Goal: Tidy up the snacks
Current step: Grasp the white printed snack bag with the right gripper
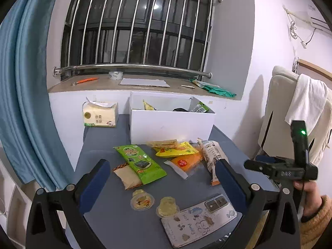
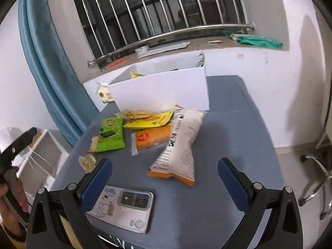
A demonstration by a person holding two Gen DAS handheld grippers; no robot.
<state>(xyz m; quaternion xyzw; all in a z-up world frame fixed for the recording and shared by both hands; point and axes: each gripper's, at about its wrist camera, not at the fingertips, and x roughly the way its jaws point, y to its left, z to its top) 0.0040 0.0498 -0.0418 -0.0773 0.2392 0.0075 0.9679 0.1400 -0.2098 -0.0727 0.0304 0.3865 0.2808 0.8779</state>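
Left claw released, jaws wide, empty, hovering over near edge of blue bench. Right claw also spread wide, nothing btwn pads, above bench. Nearest: phone face down w/ cartoon case, 2 jelly cups just beside it. Mid-bench snack cluster: green seaweed pack overlapping tan pack; orange pack, yellow pack and clear-wrapped cracker pack partly stacked; white chip bag w/ orange end lying closest to right claw. Behind: white box open-topped, a few packs already inside. Tissue pack left of box. Far: windowsill, barred window, blue curtain.
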